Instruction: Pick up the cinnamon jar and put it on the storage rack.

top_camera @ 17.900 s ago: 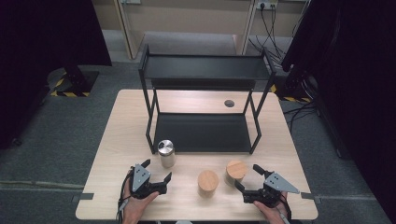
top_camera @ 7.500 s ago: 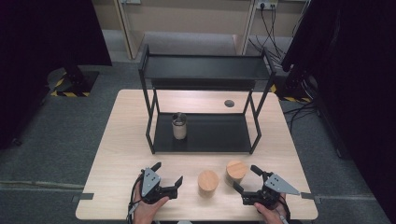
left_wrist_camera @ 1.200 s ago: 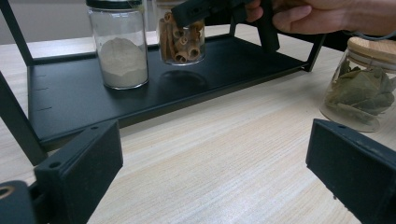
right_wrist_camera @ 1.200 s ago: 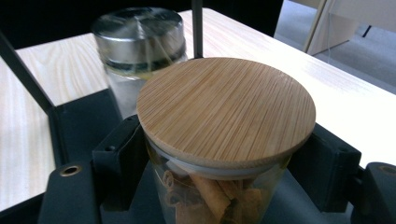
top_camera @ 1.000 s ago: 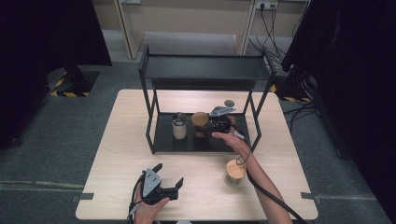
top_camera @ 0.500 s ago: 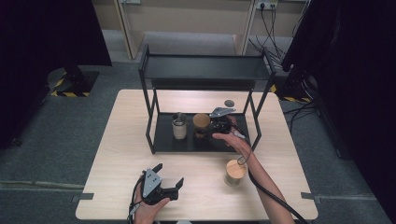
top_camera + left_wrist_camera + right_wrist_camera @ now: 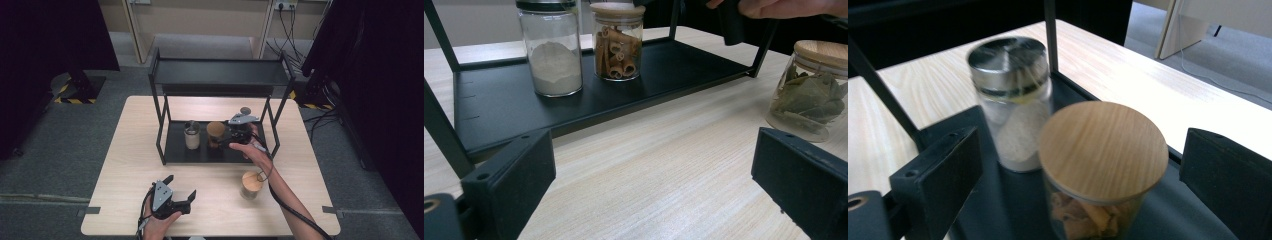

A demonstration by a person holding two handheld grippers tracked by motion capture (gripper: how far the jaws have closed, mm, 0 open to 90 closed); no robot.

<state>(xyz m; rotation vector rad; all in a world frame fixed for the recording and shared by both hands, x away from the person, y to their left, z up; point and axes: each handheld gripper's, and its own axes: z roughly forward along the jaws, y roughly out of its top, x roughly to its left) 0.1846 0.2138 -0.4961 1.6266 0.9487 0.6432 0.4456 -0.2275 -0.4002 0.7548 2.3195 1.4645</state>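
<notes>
Right gripper [image 7: 227, 138] sits on the rack's [image 7: 220, 72] lower shelf, at 3 o'clock of the cinnamon jar [image 7: 216, 133]. Its jaws have just been opening and stand wide apart; in the right gripper view the wooden-lidded jar [image 7: 1103, 165] stands between them, pads clear of the glass. Jar upright on the shelf, just beside the powder jar [image 7: 192, 135], which stands at its 9 o'clock with a metal lid.

Left gripper [image 7: 181, 201] rests on the table [image 7: 130, 165] at 6 o'clock of the rack, jaws apart, nothing between them. Leaf jar [image 7: 251, 185] stands on the table at 3 o'clock of the left gripper, well apart.
</notes>
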